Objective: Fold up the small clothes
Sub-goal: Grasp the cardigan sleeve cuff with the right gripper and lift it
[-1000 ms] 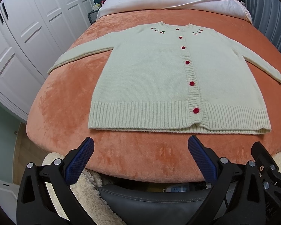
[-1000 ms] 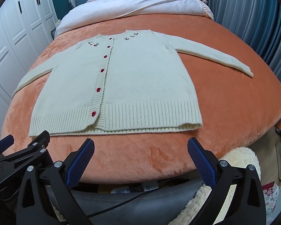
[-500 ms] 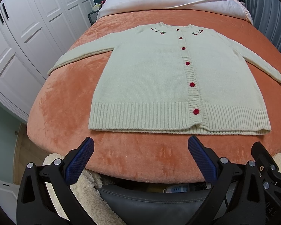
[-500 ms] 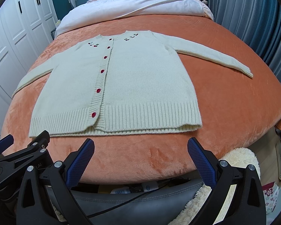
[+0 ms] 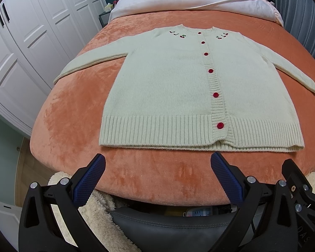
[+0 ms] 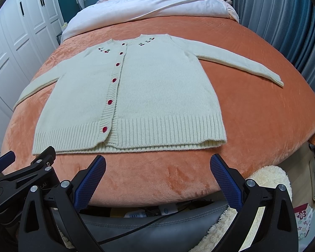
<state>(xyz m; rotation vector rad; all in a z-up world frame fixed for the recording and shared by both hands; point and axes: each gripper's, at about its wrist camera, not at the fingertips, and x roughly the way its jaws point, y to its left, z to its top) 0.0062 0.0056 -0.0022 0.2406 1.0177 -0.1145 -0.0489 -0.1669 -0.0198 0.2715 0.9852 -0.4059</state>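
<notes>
A cream knit cardigan [image 5: 168,88] with red buttons and cherry embroidery lies flat, buttoned, on an orange blanket [image 5: 73,109], sleeves spread to both sides. It also shows in the right wrist view [image 6: 157,96]. My left gripper [image 5: 157,168] is open and empty, held just short of the ribbed hem, over the bed's near edge. My right gripper [image 6: 157,168] is open and empty, beside the left one, also short of the hem. The right gripper shows at the right edge of the left view [image 5: 300,180]; the left gripper shows at the left of the right view [image 6: 23,168].
White wardrobe doors [image 5: 21,42] stand left of the bed. A white duvet [image 6: 157,6] lies at the far end. Blue-grey curtains [image 6: 283,21] hang on the right. A dark padded bench [image 5: 168,226] and fluffy cream rug [image 6: 268,180] lie below the bed's near edge.
</notes>
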